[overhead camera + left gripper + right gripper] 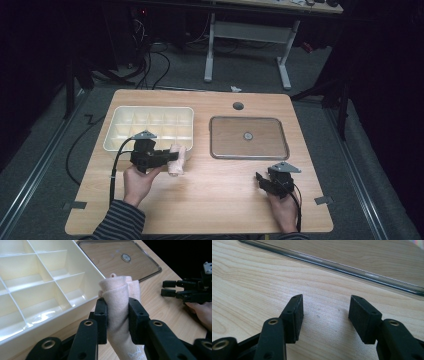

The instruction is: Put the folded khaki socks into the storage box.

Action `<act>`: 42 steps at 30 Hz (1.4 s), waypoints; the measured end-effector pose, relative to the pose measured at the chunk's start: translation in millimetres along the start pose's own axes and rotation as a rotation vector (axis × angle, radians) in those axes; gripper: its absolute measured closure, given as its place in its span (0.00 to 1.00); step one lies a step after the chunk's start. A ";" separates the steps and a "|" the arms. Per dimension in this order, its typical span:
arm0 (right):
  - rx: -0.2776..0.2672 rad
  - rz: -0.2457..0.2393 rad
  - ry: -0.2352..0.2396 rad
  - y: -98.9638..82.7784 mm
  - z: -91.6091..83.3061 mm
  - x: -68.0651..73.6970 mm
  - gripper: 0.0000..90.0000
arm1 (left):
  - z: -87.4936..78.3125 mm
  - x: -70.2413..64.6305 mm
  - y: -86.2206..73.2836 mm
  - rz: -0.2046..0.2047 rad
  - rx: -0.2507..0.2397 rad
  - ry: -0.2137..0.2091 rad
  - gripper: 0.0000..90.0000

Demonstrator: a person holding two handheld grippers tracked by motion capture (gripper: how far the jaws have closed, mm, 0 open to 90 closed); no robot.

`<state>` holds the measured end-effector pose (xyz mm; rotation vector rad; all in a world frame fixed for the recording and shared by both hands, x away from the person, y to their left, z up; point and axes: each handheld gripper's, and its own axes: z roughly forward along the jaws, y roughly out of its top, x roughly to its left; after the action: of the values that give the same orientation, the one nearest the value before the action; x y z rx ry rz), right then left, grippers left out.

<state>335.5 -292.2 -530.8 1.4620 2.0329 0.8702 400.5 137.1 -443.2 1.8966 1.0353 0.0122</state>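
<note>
A rolled pale pink cloth (119, 296) is pinched between the jaws of my left gripper (117, 315), which is shut on it. In the high view the left gripper (170, 157) holds the pink cloth (177, 160) just in front of the cream divided box (115, 117), near its front right corner. My right gripper (260, 179) rests low over the bare wood at the table's front right, below the clear lid (248, 136). Its jaws (324, 315) stand open with nothing between them. The left gripper view shows the right gripper (170, 288) off to the right.
The divided box (82, 307) has several empty compartments. The clear lid (150, 266) lies flat with a round knob at its middle; its edge (362, 272) runs just beyond my right jaws. A round grommet hole (238, 106) sits near the table's far edge.
</note>
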 end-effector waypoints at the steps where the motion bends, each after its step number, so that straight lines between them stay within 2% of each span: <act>1: 0.000 0.000 0.000 0.0 0.0 0.0 0.51 | -1.3 0.8 0.7 0.003 0.001 0.004 0.80; 7: 0.000 0.002 -0.004 0.0 0.0 0.3 0.50 | -8.6 8.0 7.8 -0.006 -0.013 0.009 0.80; 22: 0.001 0.007 -0.010 -0.1 -0.2 0.8 0.49 | -16.9 25.6 9.6 -0.043 -0.023 0.038 0.80; 30: 0.002 0.011 -0.009 -0.1 -0.1 0.6 0.49 | -25.3 33.2 16.8 -0.034 -0.030 0.062 0.80; 32: 0.002 0.011 -0.009 -0.1 -0.1 0.7 0.49 | -28.1 36.5 17.8 -0.046 -0.042 0.055 0.80; 42: 0.003 0.011 -0.007 -0.1 -0.1 0.6 0.49 | -32.2 43.8 17.6 -0.057 -0.037 0.077 0.80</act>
<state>335.2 -291.7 -530.7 1.4775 2.0231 0.8659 427.0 185.8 -429.5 1.8445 1.1326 0.0716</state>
